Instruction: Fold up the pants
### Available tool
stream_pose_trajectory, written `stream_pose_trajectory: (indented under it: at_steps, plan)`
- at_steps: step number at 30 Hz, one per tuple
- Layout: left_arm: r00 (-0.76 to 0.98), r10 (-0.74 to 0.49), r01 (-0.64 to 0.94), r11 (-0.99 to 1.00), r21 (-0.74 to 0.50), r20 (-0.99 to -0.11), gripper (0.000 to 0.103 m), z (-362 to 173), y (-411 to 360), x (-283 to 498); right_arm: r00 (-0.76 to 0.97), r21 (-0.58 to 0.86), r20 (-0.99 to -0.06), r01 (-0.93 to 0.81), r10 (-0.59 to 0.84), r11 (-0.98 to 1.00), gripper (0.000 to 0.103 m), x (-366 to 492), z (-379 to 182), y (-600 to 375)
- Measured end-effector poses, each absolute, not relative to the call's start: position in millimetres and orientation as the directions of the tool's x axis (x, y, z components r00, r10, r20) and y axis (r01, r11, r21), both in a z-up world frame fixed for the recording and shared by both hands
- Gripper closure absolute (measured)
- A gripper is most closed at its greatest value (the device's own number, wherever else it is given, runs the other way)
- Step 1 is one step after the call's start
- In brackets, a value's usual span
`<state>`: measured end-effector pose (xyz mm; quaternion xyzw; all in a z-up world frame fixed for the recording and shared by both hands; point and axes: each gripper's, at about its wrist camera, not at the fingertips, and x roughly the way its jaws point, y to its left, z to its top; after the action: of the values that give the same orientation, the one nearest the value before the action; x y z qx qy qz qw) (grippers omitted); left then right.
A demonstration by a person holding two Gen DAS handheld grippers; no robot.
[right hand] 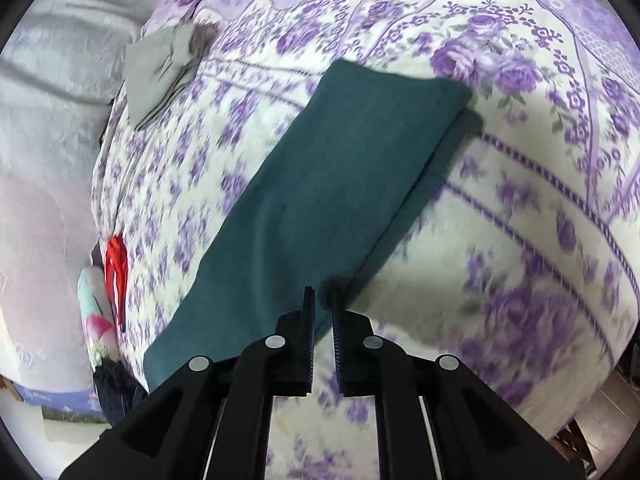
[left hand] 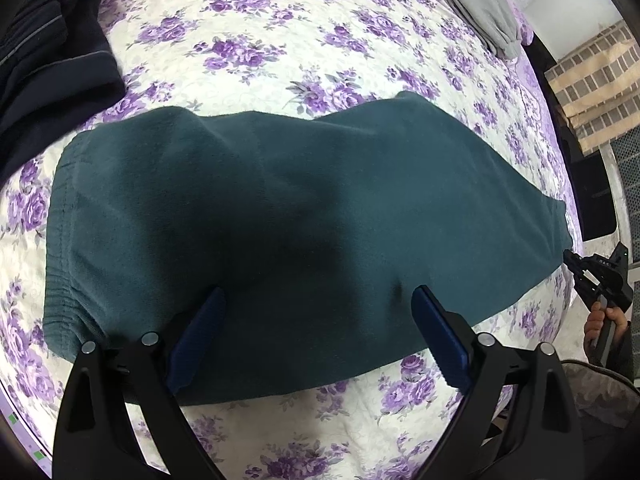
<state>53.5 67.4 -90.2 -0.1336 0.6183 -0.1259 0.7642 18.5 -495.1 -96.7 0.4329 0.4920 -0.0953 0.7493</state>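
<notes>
The pants [left hand: 288, 208] lie folded lengthwise on the bed [left hand: 280, 40], just ahead of your left gripper [left hand: 316, 300], its fingers spread wide above the cloth. Your right gripper [right hand: 323, 300] is nearly closed, holding nothing, at the pants' edge.

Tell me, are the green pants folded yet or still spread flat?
Folded once lengthwise: the pants lie as a long strip, one leg stacked on the other, the lower layer's edge showing along the right side. No crosswise fold yet.

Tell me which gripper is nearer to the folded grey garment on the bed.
Probably right, though it is close. The grey garment lies far up and left of the right gripper, and far up and right of the left gripper, which hovers open over the teal pants.
</notes>
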Motion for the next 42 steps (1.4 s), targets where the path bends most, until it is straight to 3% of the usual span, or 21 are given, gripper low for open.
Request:
stream_pose_trajectory:
  at_steps: [8, 11, 15, 16, 17, 18, 21, 30, 32, 34, 42]
  plan:
    - [0.201, -0.332, 0.032, 0.943, -0.332, -0.922, 0.012, -91.8, 62.4, 53.3, 0.529, 0.561, -0.812, 0.592, 0.246, 0.579, 0.094, 27.5, -102.3, -522.8]
    - [0.201, -0.326, 0.030, 0.945, -0.327, -0.924, 0.012, -92.5, 62.3, 53.8, 0.526, 0.535, -0.823, 0.588, 0.216, 0.607, 0.102, 30.1, -97.3, -526.2]
    - [0.203, -0.326, 0.018, 0.944, -0.329, -0.923, 0.012, -92.7, 62.8, 54.1, 0.533, 0.550, -0.812, 0.564, 0.237, 0.616, 0.097, 30.6, -86.7, -532.7]
    - [0.204, -0.324, 0.014, 0.945, -0.328, -0.924, 0.012, -92.9, 62.5, 54.2, 0.527, 0.547, -0.815, 0.561, 0.242, 0.621, 0.081, 30.8, -85.0, -533.3]
    - [0.204, -0.320, 0.012, 0.946, -0.325, -0.925, 0.012, -93.2, 62.5, 54.1, 0.520, 0.541, -0.820, 0.568, 0.239, 0.620, 0.047, 30.4, -83.3, -534.0]
    - [0.205, -0.316, 0.011, 0.947, -0.321, -0.926, 0.012, -93.4, 62.0, 54.2, 0.519, 0.539, -0.821, 0.571, 0.237, 0.619, 0.042, 29.6, -82.5, -534.8]
    - [0.203, -0.303, 0.005, 0.951, -0.309, -0.931, 0.012, -93.6, 60.3, 54.8, 0.516, 0.554, -0.815, 0.557, 0.264, 0.619, 0.056, 29.9, -84.1, -533.9]
    - [0.196, -0.275, 0.011, 0.960, -0.278, -0.941, 0.012, -94.9, 57.0, 56.7, 0.514, 0.567, -0.811, 0.576, 0.278, 0.589, 0.063, 34.2, -99.5, -538.5]
    - [0.196, -0.269, 0.013, 0.962, -0.271, -0.943, 0.011, -95.4, 56.2, 56.8, 0.523, 0.570, -0.808, 0.579, 0.271, 0.582, 0.086, 33.4, -100.9, -540.8]
    - [0.195, -0.263, 0.015, 0.964, -0.265, -0.945, 0.011, -95.6, 55.0, 57.4, 0.527, 0.571, -0.808, 0.590, 0.263, 0.571, 0.098, 30.1, -103.0, -544.5]
    - [0.183, -0.250, 0.025, 0.968, -0.250, -0.951, 0.009, -96.9, 50.1, 60.2, 0.529, 0.554, -0.819, 0.630, 0.221, 0.544, 0.099, 11.5, -110.6, -560.5]
